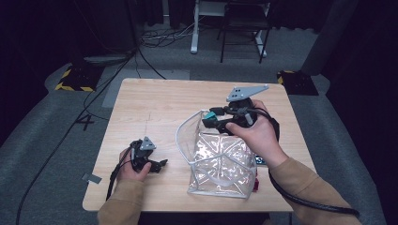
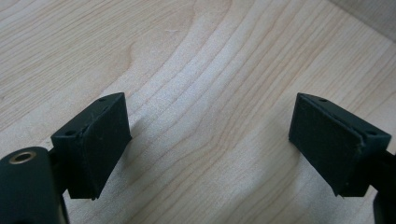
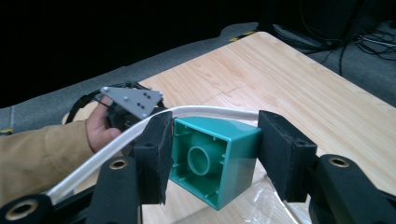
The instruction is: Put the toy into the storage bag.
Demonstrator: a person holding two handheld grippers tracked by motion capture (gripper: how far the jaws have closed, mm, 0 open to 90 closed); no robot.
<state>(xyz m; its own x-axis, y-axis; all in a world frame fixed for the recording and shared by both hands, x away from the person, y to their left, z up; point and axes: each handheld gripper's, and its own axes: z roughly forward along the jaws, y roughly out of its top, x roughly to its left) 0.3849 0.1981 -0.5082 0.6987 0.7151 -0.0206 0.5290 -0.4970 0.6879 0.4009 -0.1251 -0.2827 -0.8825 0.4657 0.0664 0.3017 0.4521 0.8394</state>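
My right gripper (image 1: 212, 118) is shut on a teal hollow block (image 1: 215, 113) and holds it over the far rim of a clear plastic bag (image 1: 220, 161) with a white edge. In the right gripper view the block (image 3: 224, 140) sits between the pads with its open underside facing the camera, and the bag's white rim (image 3: 187, 112) curves just behind it. My left gripper (image 1: 159, 165) rests low at the table's front left, left of the bag. Its jaws (image 2: 210, 144) stand open over bare wood with nothing between them.
The wooden table (image 1: 155, 103) has bare room at the back and left. A small dark red item (image 1: 256, 183) lies by the bag's front right corner. A small dark object (image 1: 260, 161) shows under my right wrist. The left hand and its gripper (image 3: 128, 105) appear beyond the bag.
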